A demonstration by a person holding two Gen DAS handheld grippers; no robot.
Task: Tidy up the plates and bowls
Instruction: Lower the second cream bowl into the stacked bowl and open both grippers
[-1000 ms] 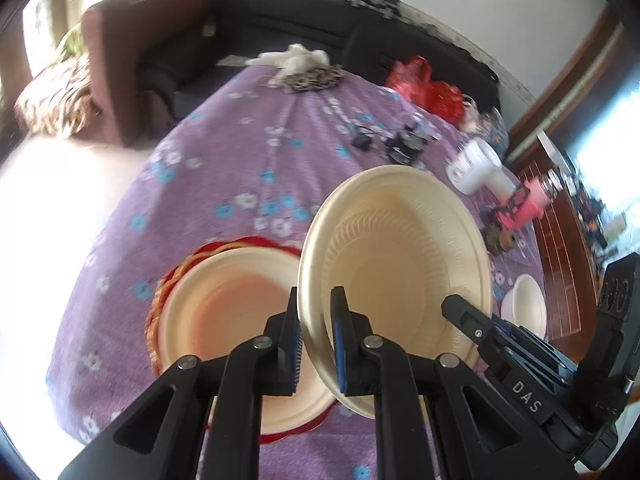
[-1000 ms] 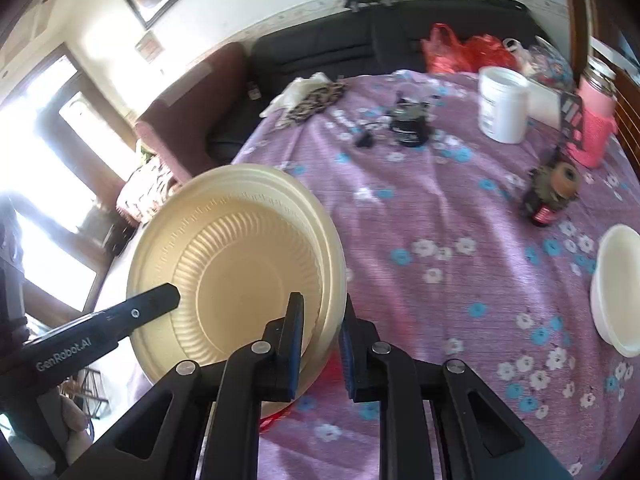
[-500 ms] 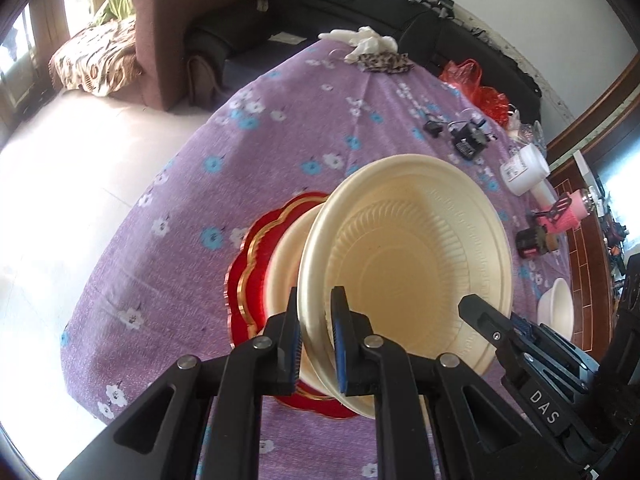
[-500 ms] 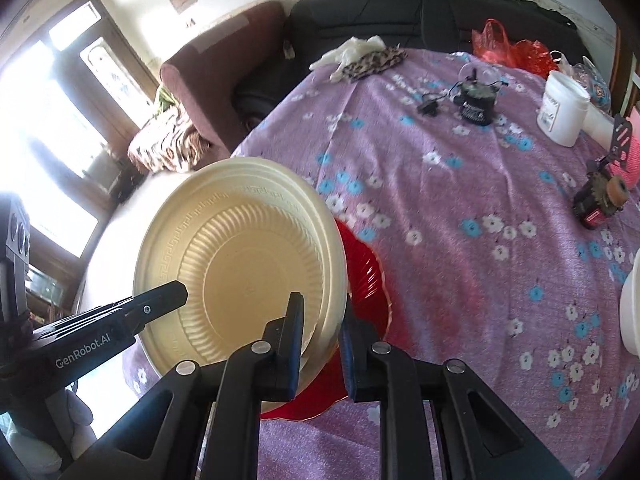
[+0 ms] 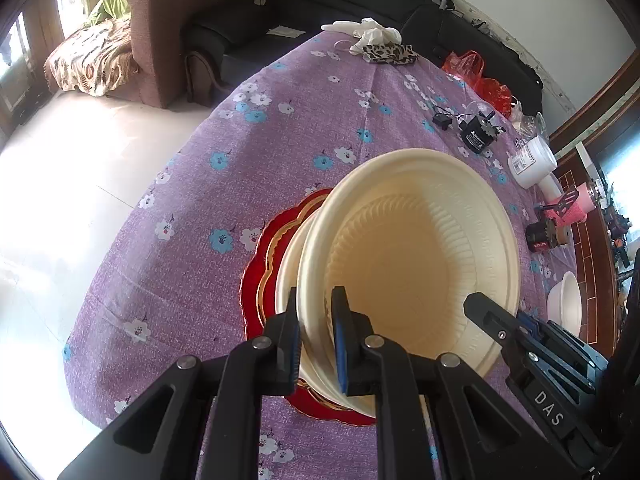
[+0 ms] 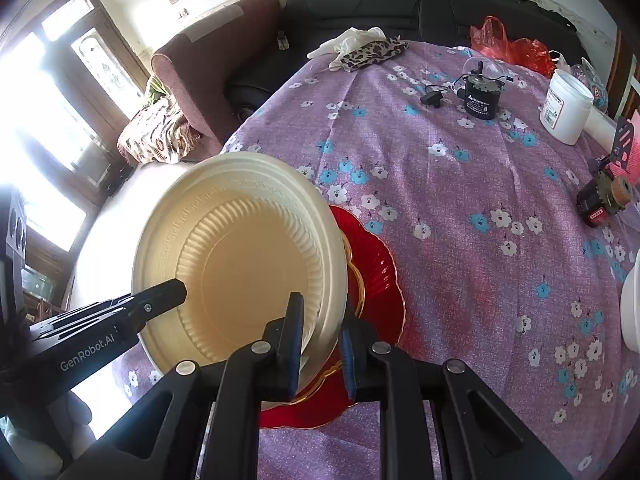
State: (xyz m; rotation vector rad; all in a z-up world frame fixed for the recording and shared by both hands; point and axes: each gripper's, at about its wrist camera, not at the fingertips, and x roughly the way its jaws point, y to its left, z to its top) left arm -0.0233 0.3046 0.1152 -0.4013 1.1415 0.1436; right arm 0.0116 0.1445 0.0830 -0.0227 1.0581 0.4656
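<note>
I've got both grippers, left gripper (image 5: pixel 316 332) and right gripper (image 6: pixel 320 340), pinching the cream plate (image 5: pixel 408 264) by opposite rims above the red plate (image 6: pixel 376 264) near the table's edge, next lowering level, then releasing.

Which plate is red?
The bottom plate, lying flat on the purple cloth. The cream plate held above it and another under that are pale.
</note>
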